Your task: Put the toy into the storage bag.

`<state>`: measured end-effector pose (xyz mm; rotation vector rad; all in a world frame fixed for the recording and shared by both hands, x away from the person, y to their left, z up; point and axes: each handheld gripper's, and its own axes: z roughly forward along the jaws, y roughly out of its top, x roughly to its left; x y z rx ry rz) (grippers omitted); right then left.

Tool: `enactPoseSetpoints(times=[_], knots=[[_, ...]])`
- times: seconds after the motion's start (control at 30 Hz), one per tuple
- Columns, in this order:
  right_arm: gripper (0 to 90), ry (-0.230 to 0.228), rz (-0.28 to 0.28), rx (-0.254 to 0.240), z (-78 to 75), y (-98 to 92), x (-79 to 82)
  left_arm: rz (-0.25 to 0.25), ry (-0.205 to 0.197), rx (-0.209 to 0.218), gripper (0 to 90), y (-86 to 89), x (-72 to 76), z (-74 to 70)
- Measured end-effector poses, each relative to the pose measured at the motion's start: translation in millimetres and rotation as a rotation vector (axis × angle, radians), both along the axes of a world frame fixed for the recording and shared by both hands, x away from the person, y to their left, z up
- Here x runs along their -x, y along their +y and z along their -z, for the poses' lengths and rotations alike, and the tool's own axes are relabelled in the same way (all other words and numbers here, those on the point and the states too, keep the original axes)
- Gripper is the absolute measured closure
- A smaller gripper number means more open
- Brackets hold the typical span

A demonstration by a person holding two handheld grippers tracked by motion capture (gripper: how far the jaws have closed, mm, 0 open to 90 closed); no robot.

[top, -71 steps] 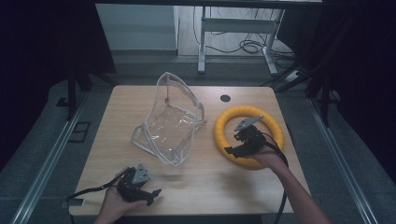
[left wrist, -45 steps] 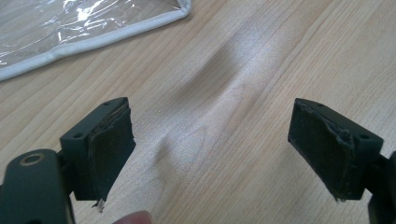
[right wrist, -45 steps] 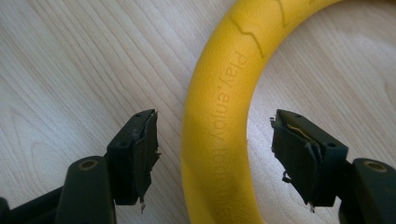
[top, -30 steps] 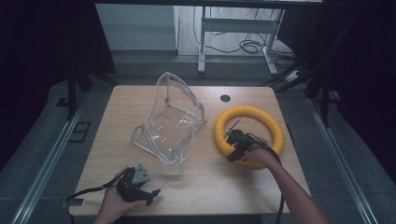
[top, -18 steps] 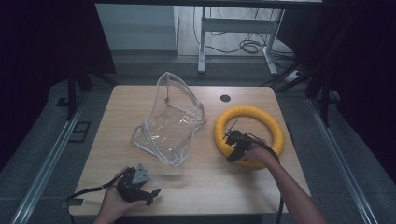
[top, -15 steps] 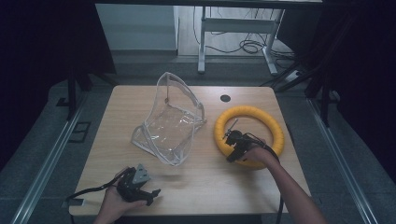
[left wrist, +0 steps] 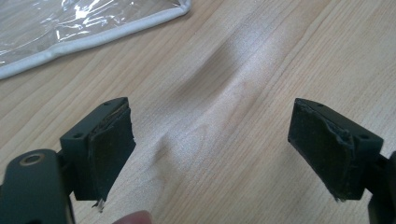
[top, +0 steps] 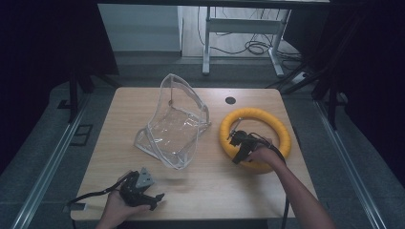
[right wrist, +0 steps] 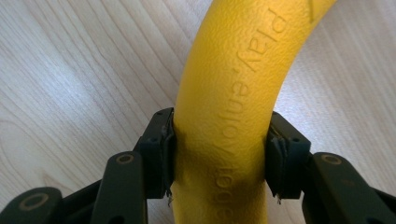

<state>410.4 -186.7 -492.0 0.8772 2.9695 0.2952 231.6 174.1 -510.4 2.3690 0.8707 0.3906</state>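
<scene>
Yellow ring (right wrist: 224,121) embossed "play, enjoy", right gripper (right wrist: 219,154) jaws just clamped on it, left gripper (left wrist: 210,149) jaws wide.

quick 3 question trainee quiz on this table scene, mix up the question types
1. True or false: the right gripper is shut on the yellow ring.
2. Which stands open over bare wood? A) left gripper B) right gripper
3. Fill in: the clear plastic bag lies to the ____ of the ring in the high view.

Key: 1 true, its pads dent the ring from both sides. 2 A. 3 left.
</scene>
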Motion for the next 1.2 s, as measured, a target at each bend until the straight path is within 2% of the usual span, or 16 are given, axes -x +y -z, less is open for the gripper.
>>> enactPoseSetpoints(times=[0.17, 0.33, 0.5, 0.8, 1.2], knots=[[50.7, -0.013, 0.008, -0.033, -9.6, -7.6, 4.3, 0.000, 0.000, 0.000, 14.2, -0.2, 0.0, 0.3], [50.7, -0.027, 0.014, -0.044, -15.5, -9.8, 6.9, -0.002, -0.001, -0.001, 14.2, -0.4, -0.2, 0.6], [50.8, -0.066, 0.028, -0.071, -28.1, -15.6, 8.5, -0.002, -0.001, -0.002, 14.2, -0.6, -0.3, 0.9], [50.9, -0.087, 0.039, -0.086, -42.3, -18.9, 10.8, -0.002, -0.002, 0.000, 14.2, -0.5, -0.3, 0.8], [50.9, -0.138, 0.057, -0.155, -63.1, -27.5, 13.9, -0.002, -0.002, -0.001, 14.2, -0.5, -0.3, 0.8]])
